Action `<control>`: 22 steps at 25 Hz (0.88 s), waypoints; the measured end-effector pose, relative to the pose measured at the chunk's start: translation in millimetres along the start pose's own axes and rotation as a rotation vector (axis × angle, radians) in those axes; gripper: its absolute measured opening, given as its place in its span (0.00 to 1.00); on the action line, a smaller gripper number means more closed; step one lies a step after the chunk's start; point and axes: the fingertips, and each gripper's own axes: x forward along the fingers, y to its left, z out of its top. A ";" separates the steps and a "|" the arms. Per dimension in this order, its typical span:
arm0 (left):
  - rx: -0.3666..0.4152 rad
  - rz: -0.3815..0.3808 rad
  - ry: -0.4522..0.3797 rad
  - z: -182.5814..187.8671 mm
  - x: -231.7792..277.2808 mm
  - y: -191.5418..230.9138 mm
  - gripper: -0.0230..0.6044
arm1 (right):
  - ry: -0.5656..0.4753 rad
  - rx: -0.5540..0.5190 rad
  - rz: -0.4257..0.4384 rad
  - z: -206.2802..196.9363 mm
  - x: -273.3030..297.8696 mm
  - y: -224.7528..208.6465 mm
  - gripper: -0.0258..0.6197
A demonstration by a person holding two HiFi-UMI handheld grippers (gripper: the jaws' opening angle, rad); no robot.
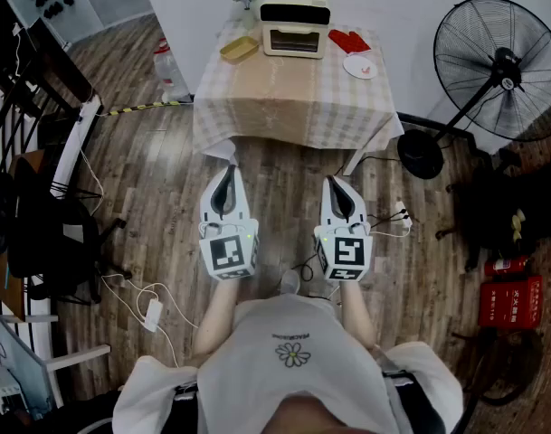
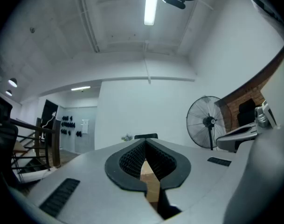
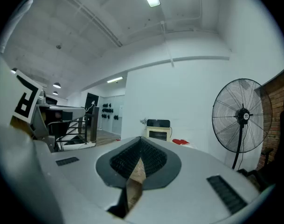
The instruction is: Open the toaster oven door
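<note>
A cream toaster oven (image 1: 295,23) with a dark top panel stands at the back of a table under a checked cloth (image 1: 293,98), its door closed. It also shows small and far off in the right gripper view, as the toaster oven (image 3: 158,129). My left gripper (image 1: 226,174) and right gripper (image 1: 335,184) hover side by side over the wooden floor, well short of the table's front edge. Both are shut with nothing between the jaws. In the left gripper view only the oven's dark top (image 2: 146,136) peeks over the left gripper (image 2: 145,146).
On the table lie a yellow tray (image 1: 240,49), a red oven mitt (image 1: 349,40) and a white plate (image 1: 360,66). A big standing fan (image 1: 497,70) is to the right, cables trail on the floor (image 1: 384,220), and a railing with dark furniture is at left (image 1: 40,197).
</note>
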 end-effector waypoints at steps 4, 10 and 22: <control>-0.011 -0.016 -0.016 2.6 12.3 -0.3 0.06 | 0.014 -0.014 0.009 -3.0 7.9 5.9 0.06; -0.055 -0.032 -0.025 -1.0 31.0 -5.2 0.06 | 0.027 -0.047 0.035 -0.1 20.6 9.0 0.06; -0.067 -0.049 0.015 -11.9 48.0 -7.4 0.06 | 0.015 0.040 0.067 -3.4 37.7 5.1 0.06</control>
